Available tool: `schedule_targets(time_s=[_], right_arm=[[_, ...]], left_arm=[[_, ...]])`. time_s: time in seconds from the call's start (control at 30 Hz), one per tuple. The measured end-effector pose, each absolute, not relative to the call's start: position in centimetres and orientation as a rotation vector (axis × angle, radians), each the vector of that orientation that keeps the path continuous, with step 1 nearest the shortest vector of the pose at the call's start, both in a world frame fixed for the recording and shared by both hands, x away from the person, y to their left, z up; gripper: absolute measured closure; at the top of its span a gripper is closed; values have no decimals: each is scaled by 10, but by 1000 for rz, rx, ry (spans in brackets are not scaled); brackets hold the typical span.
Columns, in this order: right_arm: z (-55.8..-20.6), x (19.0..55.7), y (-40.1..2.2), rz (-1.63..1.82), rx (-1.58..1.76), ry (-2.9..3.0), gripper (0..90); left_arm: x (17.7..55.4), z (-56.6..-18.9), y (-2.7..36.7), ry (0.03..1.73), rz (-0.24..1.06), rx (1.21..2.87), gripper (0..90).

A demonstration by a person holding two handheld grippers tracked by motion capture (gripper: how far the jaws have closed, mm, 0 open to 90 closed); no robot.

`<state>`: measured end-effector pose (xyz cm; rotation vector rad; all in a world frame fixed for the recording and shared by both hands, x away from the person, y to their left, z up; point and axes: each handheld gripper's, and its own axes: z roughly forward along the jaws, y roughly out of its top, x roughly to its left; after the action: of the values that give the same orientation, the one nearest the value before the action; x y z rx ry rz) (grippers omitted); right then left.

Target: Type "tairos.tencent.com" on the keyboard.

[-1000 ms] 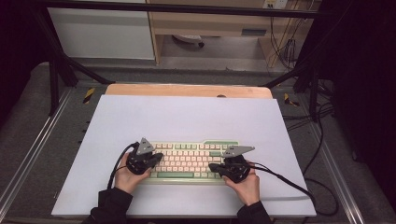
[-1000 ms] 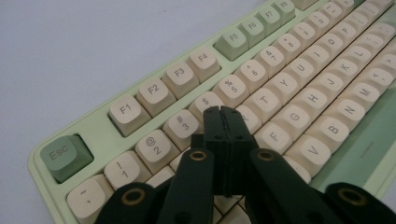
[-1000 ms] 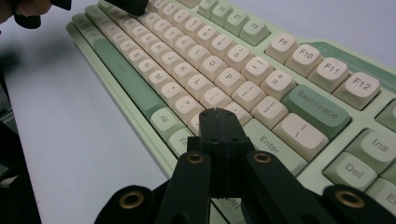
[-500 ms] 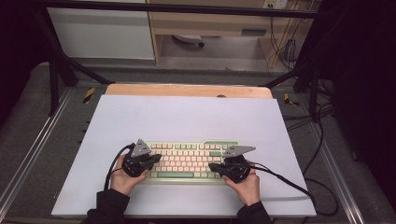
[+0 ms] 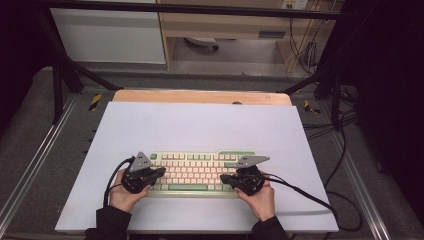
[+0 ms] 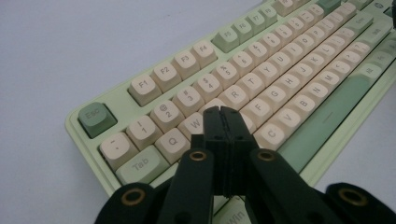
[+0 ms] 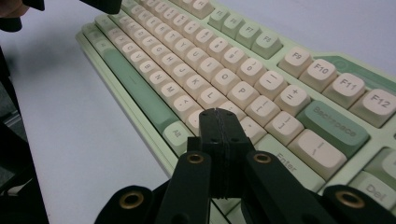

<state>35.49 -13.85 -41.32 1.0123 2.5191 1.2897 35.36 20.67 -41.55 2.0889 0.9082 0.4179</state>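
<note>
— On the white table (image 5: 200, 125), near its front edge, lies the green keyboard (image 5: 200, 172). Tongs?

— Left gripper (image 6: 221, 112) clenched, empty, tip over the left-hand letter keys. Right gripper (image 7: 219, 113) clenched, empty, over the keys beside Enter.

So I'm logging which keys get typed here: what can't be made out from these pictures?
- Left gripper view: the shut left gripper covers the keys under its tips on the keyboard, so contact is unclear.
- Right gripper view: the shut right gripper hides the keys beneath it; the Enter legend is partly covered.
- High view: key legends are too small to read.
- Left gripper view: the keyboard's far end is cut off by the frame edge.
</note>
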Motion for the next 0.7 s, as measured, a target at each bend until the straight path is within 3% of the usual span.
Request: schedule_targets(time_s=[0.7], right_arm=[[-416, 358, -99, 1287, 967, 2566, 900]], left_arm=[[350, -420, 220, 928, 409, 2082, 896]])
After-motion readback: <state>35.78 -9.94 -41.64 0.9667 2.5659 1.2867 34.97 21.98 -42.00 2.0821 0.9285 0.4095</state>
